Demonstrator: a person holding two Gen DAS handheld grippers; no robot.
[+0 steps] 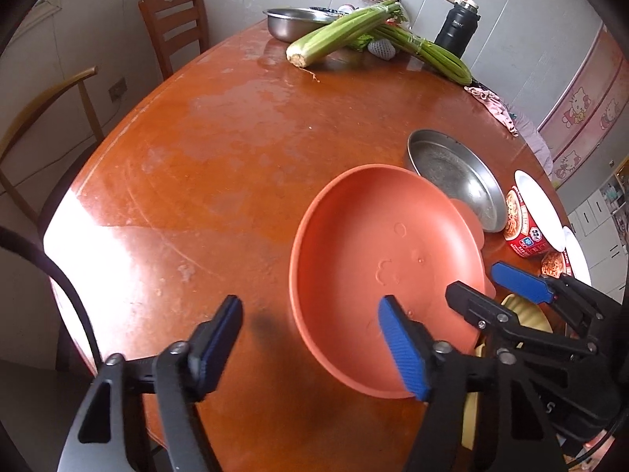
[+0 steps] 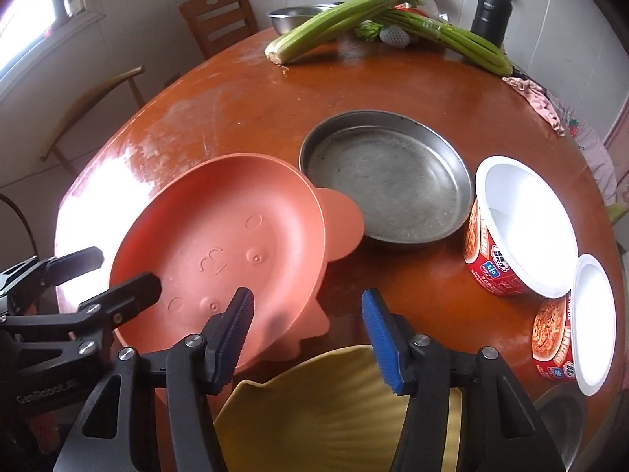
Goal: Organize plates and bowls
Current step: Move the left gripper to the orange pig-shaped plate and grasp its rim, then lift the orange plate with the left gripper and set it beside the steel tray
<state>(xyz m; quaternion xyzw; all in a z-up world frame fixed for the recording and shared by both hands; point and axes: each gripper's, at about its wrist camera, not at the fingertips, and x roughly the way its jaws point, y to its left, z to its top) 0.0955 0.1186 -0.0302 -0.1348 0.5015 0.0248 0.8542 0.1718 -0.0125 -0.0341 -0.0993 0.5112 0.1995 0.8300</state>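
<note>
**Near edge of tabletop: orange plate straddled by both grippers**

Near the tabletop's [image 2: 393, 90] front edge sits the orange plate [image 2: 220, 244], tilted, its round ear overlapping the steel pan [image 2: 387, 181] behind it. Yellow plate [image 2: 326, 405] lies just beside it, right at the edge. Left gripper [image 1: 310, 338] straddles the plate's left rim, 1 pad over the inside, 1 outside; jaws apart, no pad visibly pressing. Right gripper [image 2: 308, 336] straddles the right rim likewise, ungripped. Plate lies between the 2 grippers, about equally near. 2 noodle cups [image 2: 523, 228] stand toward the right edge.
</note>
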